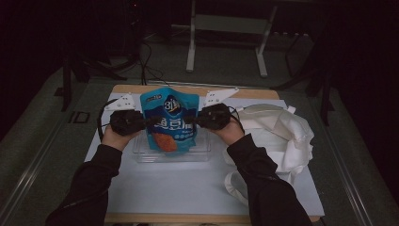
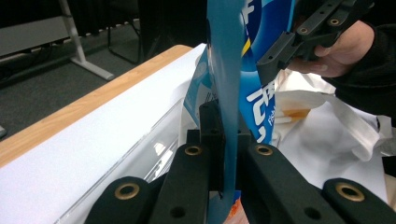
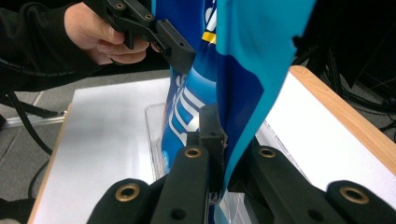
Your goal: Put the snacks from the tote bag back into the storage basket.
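Note:
A blue snack bag (image 1: 170, 121) with white lettering and an orange picture is held upright over a clear plastic tray (image 1: 141, 154). My left gripper (image 1: 144, 122) is shut on the bag's left edge and my right gripper (image 1: 198, 119) is shut on its right edge. In the left gripper view the bag's edge (image 2: 225, 93) runs up between the closed jaws, and the right gripper (image 2: 275, 53) pinches the bag farther off. In the right gripper view the bag's edge (image 3: 238, 84) sits between the jaws, with the left gripper (image 3: 180, 51) clamped on the far side.
A white cloth bag (image 1: 282, 136) lies crumpled at the right of the white table mat (image 1: 188, 183). The wooden table edge (image 1: 197, 89) runs along the back. Metal stand legs (image 1: 190, 47) rise on the dark floor beyond.

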